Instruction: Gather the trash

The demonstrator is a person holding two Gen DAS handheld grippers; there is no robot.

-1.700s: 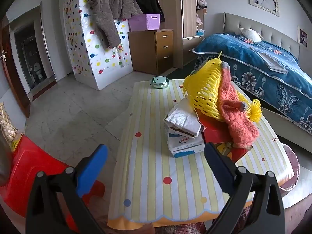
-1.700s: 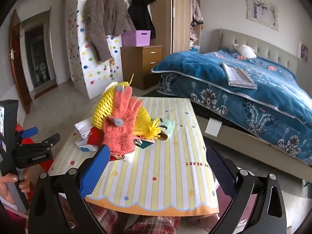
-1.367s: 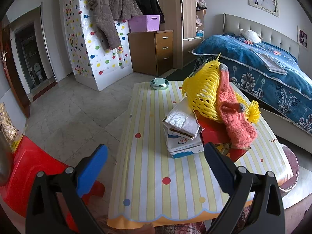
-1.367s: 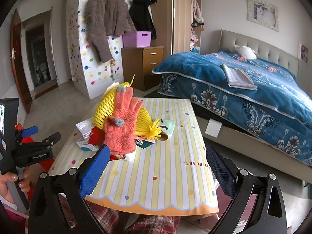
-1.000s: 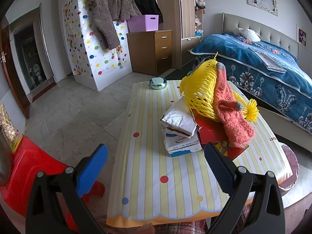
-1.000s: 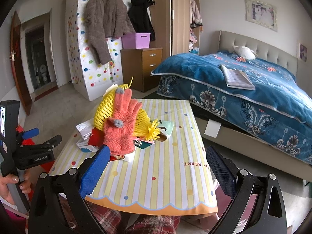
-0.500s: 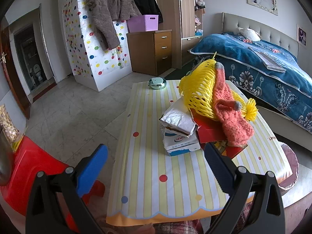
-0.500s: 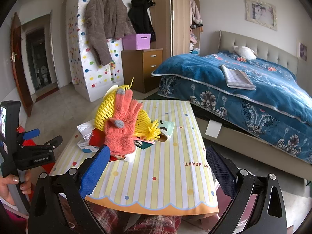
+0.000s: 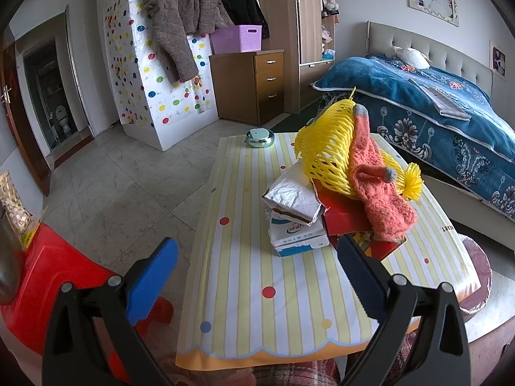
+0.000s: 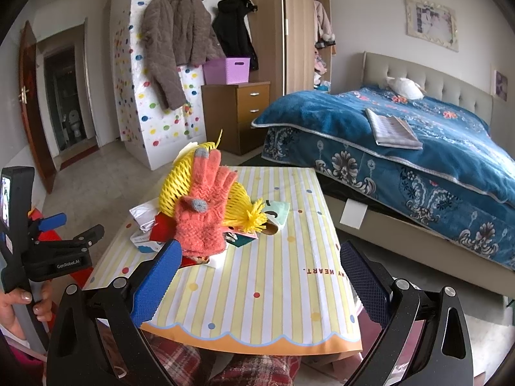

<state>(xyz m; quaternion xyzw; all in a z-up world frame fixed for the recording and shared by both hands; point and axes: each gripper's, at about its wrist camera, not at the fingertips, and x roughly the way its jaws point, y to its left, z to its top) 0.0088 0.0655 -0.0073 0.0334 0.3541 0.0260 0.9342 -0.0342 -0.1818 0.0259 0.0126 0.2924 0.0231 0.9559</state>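
Little has shifted since the earlier frames: both grippers are held at the near edge of the striped table [image 9: 238, 292], jaws spread wide and empty. The left gripper [image 9: 257, 276] and right gripper [image 10: 257, 273] face a trash heap. A yellow foam net [image 9: 325, 148] and orange glove [image 10: 202, 206] cover most of it, so the red box [image 9: 344, 218] and white carton [image 9: 296, 234] are seen only partly.

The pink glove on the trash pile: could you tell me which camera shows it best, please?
The right wrist view: the pink glove faces it flat, all fingers spread over the yellow foam net. The left wrist view shows the glove only edge-on, draped down the net.
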